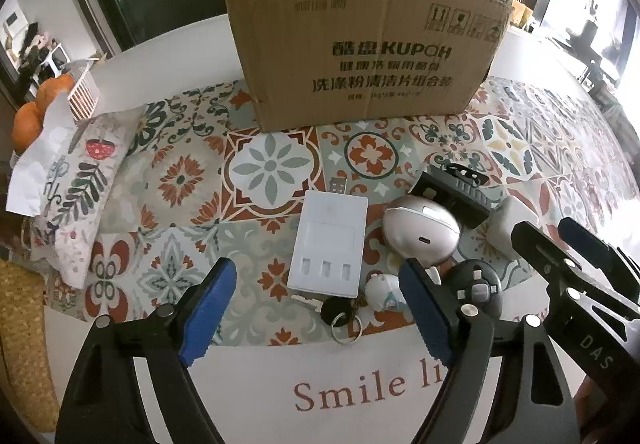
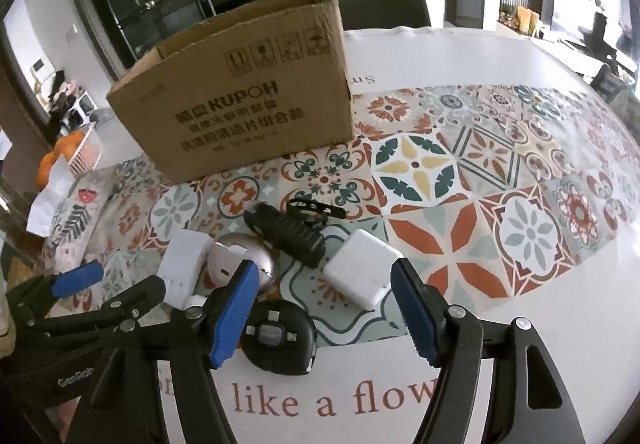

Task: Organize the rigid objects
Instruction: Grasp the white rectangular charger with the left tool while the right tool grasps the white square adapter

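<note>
Objects for sorting lie on your counter [image 1: 248, 376] before the cardboard box [image 1: 360, 43]: white charger [image 1: 328, 244], silver egg-shaped case [image 1: 420, 232], black round remote [image 2: 278, 336], white power adapter [image 2: 362, 268]. Your left gripper [image 1: 316, 308] is released above the charger and keys [image 1: 340, 314]. Your right gripper [image 2: 324, 310] is released too, nothing between its pads.

Open brown cardboard box [image 1: 360, 55] sits upright at the back. In front of it lie a flat white charger [image 1: 328, 244], silver egg-shaped case [image 1: 420, 232], black ribbed gadget [image 2: 288, 238], white power brick [image 2: 362, 268] and round black remote [image 2: 276, 336].
</note>
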`<state>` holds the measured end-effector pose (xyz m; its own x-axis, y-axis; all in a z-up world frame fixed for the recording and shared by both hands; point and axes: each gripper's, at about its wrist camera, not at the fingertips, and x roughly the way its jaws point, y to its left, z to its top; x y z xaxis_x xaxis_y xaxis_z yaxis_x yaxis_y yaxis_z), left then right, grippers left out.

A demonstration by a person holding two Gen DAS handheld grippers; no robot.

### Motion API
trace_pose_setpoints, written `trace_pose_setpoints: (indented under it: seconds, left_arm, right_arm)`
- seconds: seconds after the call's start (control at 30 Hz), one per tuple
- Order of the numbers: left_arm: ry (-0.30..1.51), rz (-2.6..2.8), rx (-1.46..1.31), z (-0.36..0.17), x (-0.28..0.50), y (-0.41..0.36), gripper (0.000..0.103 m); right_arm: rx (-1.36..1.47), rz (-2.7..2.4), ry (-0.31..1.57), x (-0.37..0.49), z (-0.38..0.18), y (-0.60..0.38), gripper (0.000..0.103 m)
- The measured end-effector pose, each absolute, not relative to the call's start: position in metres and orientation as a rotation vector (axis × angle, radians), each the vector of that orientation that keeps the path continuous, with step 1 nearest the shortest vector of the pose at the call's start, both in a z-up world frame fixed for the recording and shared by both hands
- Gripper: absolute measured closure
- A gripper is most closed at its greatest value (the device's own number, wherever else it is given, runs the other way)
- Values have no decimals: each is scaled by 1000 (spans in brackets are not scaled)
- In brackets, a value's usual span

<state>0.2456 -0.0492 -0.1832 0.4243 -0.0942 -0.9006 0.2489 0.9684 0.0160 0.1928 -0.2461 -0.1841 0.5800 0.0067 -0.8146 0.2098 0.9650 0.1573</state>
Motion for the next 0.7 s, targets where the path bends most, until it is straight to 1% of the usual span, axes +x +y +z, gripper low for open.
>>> trace_pose_setpoints:
  seconds: [0.1,0.33,0.57,0.7]
  left_arm:
    - [1121,-220,169,-190,251,-51,21]
    - [1142,-229,180,-204,262,-59,21]
    - [1173,-231,178,-219,271,-60,26]
    - [1187,-235,175,-226,274,-60,26]
  right_arm:
    - [246,-128,952,196,-190,-247,32]
    - [259,-159,991,203,-205,-255,32]
    - [260,-174,1023,210,-219,-258,32]
    - [260,-180,1034,212,-224,-259,32]
